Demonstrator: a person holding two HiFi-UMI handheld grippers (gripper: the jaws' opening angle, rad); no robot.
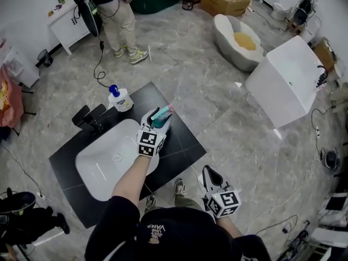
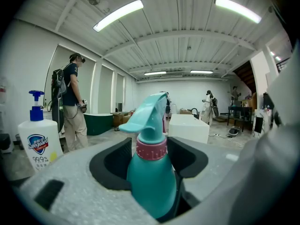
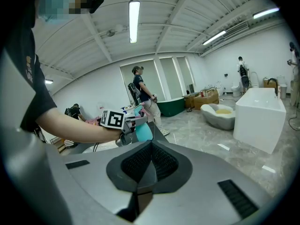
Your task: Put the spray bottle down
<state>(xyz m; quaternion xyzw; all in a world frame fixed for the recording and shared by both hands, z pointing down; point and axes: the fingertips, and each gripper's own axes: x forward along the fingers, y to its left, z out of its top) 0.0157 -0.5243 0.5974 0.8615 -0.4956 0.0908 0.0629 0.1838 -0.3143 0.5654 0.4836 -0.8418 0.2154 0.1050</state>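
Observation:
The teal spray bottle (image 1: 162, 115) with a pink collar stands upright between the jaws of my left gripper (image 1: 158, 118), over the black countertop (image 1: 182, 140) at the right rim of the white basin (image 1: 103, 170). In the left gripper view the bottle (image 2: 151, 184) fills the gap and the dark pads (image 2: 117, 165) press on its sides, so the left gripper (image 2: 150, 156) is shut on it. I cannot tell whether its base touches the counter. My right gripper (image 1: 211, 174) hangs low near the person's body, its jaws (image 3: 151, 149) shut with nothing in them.
A white soap pump bottle (image 1: 120, 98) stands at the counter's far corner, left of the spray bottle, beside a black faucet (image 1: 89, 118). A person (image 1: 117, 15) stands beyond the counter. A white box-shaped tub (image 1: 288, 80) and an oval tub (image 1: 239, 39) sit to the right.

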